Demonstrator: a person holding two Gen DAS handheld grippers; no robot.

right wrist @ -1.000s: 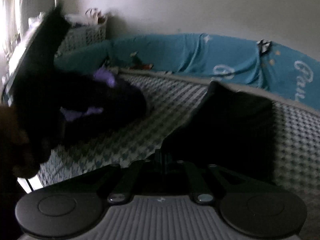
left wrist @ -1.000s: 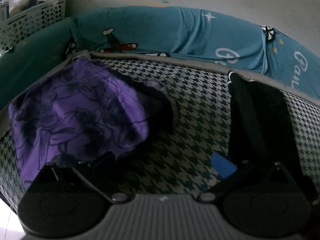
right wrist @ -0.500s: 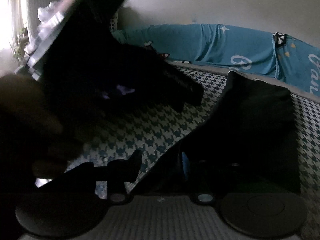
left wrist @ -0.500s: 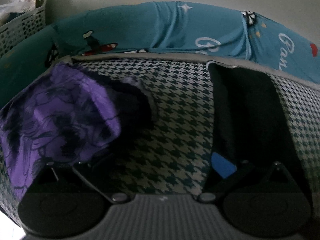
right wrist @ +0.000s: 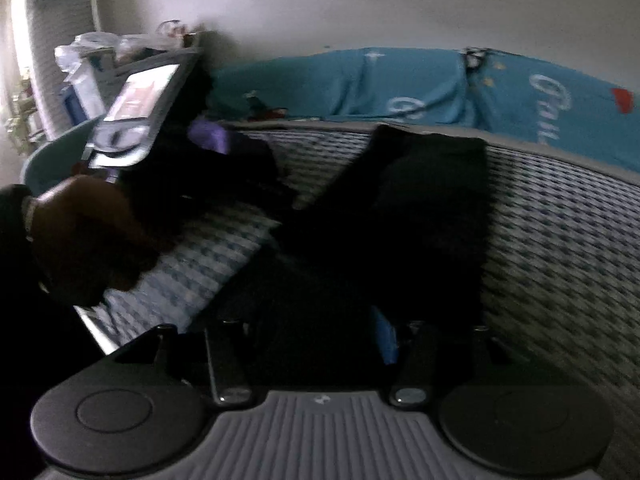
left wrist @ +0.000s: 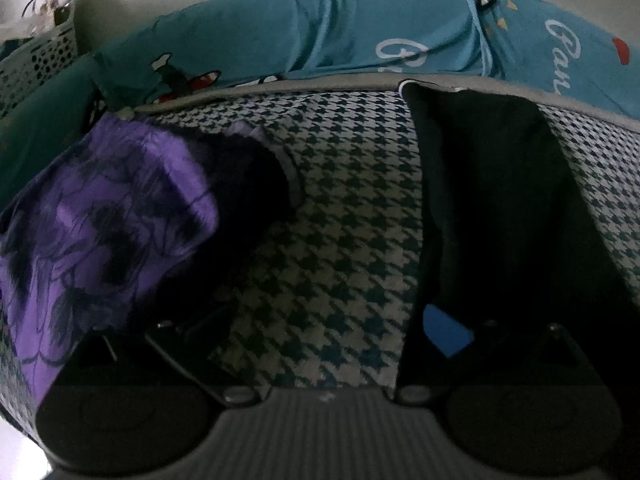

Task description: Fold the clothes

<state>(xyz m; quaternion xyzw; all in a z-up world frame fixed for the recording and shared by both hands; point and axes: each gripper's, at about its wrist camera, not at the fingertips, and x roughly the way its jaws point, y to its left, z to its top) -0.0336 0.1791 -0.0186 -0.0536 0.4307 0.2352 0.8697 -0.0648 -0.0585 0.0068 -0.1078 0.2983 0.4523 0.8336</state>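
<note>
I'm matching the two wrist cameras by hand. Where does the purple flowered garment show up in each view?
Left wrist view: the purple garment fills the left side, lying on the checked cover.
Right wrist view: only a small patch of it shows at upper left of centre, beside the left gripper; the rest is hidden.
Shared landmark: the blue printed sheet along the wall.

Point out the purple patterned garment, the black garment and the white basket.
purple patterned garment point(left wrist: 108, 216), left wrist view, on its printed upper face.
black garment point(left wrist: 492, 184), left wrist view, on the middle of the long dark panel.
white basket point(left wrist: 40, 60), left wrist view, on its perforated side wall.
</note>
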